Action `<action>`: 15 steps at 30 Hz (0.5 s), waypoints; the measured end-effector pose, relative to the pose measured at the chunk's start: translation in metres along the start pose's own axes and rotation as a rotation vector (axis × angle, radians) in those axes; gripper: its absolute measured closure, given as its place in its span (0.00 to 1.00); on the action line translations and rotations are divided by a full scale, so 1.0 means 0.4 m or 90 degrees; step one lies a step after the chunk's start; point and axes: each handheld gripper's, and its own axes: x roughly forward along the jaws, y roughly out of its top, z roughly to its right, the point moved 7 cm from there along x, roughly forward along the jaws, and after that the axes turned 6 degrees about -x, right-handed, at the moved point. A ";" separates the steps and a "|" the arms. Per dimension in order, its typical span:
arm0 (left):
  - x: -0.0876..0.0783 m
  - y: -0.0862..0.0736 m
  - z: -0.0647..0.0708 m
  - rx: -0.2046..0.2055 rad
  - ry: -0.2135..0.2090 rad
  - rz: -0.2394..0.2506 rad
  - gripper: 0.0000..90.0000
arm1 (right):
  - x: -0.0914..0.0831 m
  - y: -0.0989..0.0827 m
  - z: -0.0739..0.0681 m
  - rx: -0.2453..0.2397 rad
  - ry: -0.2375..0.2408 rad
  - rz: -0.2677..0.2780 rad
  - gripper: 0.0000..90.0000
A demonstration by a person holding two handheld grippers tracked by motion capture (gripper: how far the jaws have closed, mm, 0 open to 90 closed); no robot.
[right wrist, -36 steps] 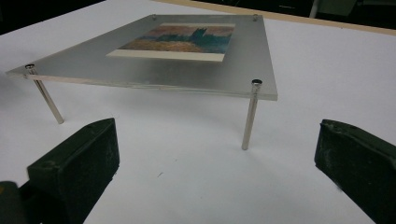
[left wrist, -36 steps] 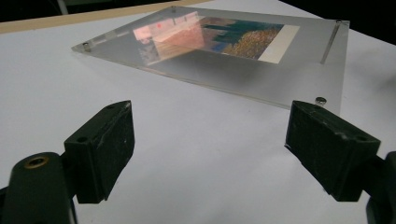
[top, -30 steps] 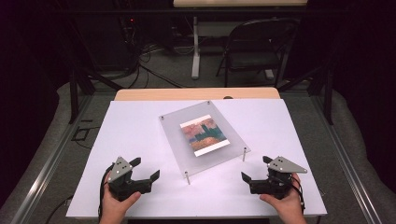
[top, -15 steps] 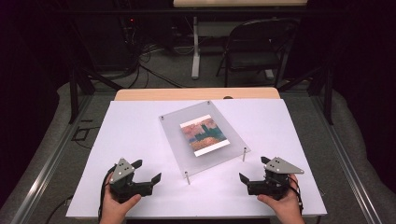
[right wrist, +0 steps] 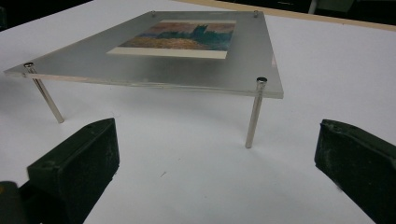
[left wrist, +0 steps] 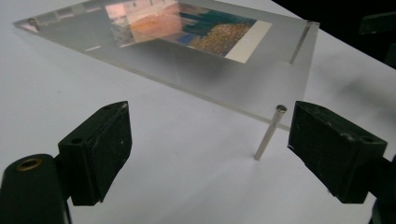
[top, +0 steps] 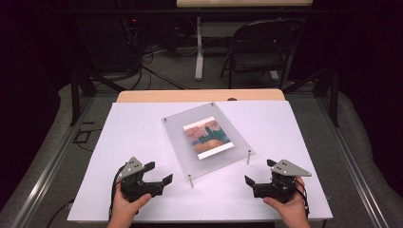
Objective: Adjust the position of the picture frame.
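Fingers of both the left gripper (top: 159,172) and right gripper (top: 259,172) spread wide, empty, near the acrylic frame (top: 207,137).

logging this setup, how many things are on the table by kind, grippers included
clear acrylic picture frame with a landscape print: 1
metal standoff legs under the frame, visible: 4
handheld grippers, left gripper and right gripper: 2
total: 7
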 end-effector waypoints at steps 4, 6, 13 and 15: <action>0.016 0.023 0.025 -0.030 -0.047 -0.004 0.15 | 0.001 -0.001 0.002 0.007 0.002 -0.002 0.00; 0.023 0.032 0.034 -0.027 -0.049 -0.006 0.15 | 0.001 0.000 0.002 0.007 0.004 0.000 0.00; 0.053 0.036 0.077 0.027 -0.041 -0.027 0.15 | 0.002 0.000 0.004 0.007 0.005 0.000 0.00; 0.063 0.029 0.090 0.041 -0.035 -0.035 0.16 | 0.001 0.001 0.003 0.005 0.006 0.001 0.00</action>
